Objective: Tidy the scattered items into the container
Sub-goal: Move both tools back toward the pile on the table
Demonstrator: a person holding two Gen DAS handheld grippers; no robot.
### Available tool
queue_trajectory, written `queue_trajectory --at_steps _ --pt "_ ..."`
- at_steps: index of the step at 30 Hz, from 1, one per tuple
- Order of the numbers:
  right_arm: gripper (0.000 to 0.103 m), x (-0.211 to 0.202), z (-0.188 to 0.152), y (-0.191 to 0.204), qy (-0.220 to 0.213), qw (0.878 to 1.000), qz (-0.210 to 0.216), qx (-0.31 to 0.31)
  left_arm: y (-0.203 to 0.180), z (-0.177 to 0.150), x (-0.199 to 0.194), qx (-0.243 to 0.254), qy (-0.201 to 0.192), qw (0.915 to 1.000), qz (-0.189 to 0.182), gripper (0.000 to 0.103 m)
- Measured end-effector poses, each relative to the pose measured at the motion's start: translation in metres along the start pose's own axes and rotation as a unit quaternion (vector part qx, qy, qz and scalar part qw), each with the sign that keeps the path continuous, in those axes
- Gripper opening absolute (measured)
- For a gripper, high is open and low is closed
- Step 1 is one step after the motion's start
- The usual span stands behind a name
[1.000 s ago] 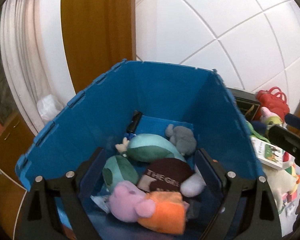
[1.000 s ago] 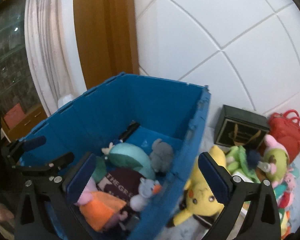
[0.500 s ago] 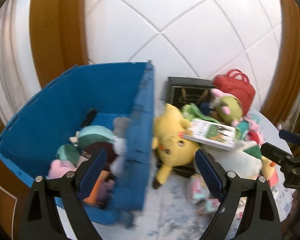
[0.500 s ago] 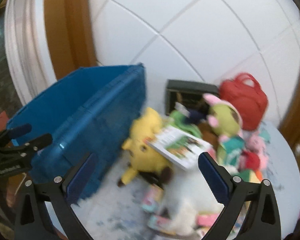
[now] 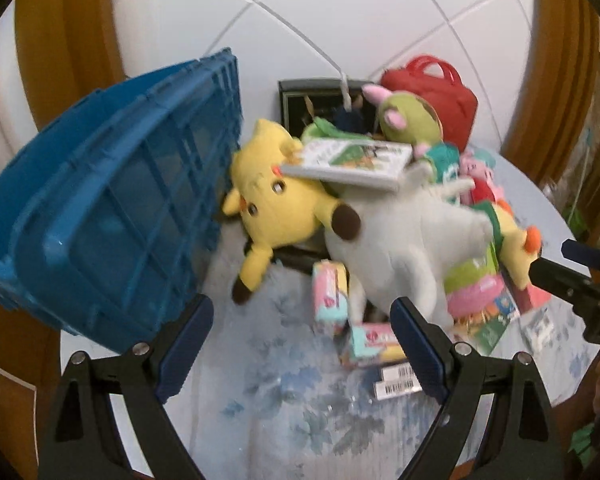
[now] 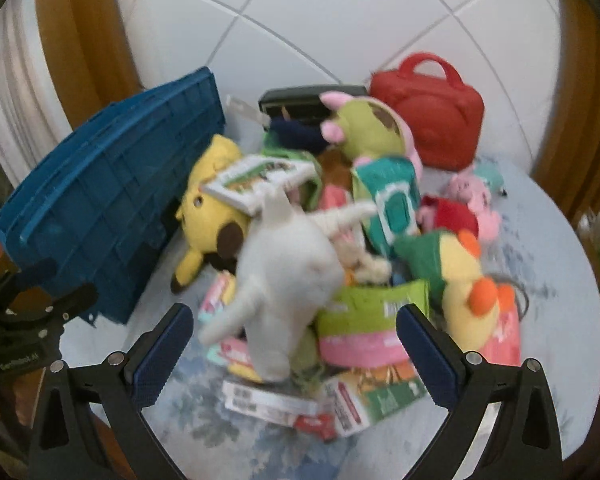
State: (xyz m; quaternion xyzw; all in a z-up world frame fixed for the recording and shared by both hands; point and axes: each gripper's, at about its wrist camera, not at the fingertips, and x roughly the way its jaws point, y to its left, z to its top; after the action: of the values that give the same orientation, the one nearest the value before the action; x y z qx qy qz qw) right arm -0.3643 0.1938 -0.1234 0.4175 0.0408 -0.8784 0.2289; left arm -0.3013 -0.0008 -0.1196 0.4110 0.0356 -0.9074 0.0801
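A blue crate (image 5: 112, 216) (image 6: 100, 208) stands at the left of a round table. Beside it lies a heap of toys and packets: a yellow plush (image 5: 276, 200) (image 6: 208, 220), a white plush (image 5: 404, 240) (image 6: 284, 280), a book (image 5: 352, 160) (image 6: 260, 182) on top, and a green-headed plush (image 5: 408, 120) (image 6: 364, 128). My left gripper (image 5: 302, 342) hangs open above the table in front of the white plush, with nothing between its fingers. My right gripper (image 6: 294, 350) is open too, its jaws either side of the white plush's lower end without touching it.
A red bag (image 5: 436, 92) (image 6: 432, 108) and a dark box (image 5: 320, 100) (image 6: 300, 100) stand at the back against the white tiled wall. Small packets (image 6: 268, 400) lie near the front on the flowered tablecloth (image 5: 292, 420). Each gripper shows at the edge of the other's view.
Both views have swung right and down, from over the crate's inside to the toy heap beside it. The crate now shows only its outer wall. Both grippers stayed open.
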Motion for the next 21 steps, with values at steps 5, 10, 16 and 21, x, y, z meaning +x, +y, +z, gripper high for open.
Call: queue_trajectory --at_steps 5,10,16,21 --pt "0.103 0.014 -0.038 -0.016 0.032 0.999 -0.011 0.028 -0.004 -0.023 0.026 0.011 0.034 0.9992 -0.018 0.091" --pt "0.095 0.037 -0.072 -0.022 0.072 0.997 -0.011 0.040 -0.001 -0.042 0.043 0.025 0.063 0.9975 -0.021 0.091" --pt "0.058 0.051 -0.093 -0.026 0.102 0.994 -0.019 0.043 -0.005 -0.057 0.050 0.035 0.075 0.9964 -0.020 0.091" --pt "0.058 0.057 -0.092 -0.035 0.112 0.993 -0.006 0.025 -0.010 -0.064 0.053 0.001 0.083 0.9965 0.001 0.091"
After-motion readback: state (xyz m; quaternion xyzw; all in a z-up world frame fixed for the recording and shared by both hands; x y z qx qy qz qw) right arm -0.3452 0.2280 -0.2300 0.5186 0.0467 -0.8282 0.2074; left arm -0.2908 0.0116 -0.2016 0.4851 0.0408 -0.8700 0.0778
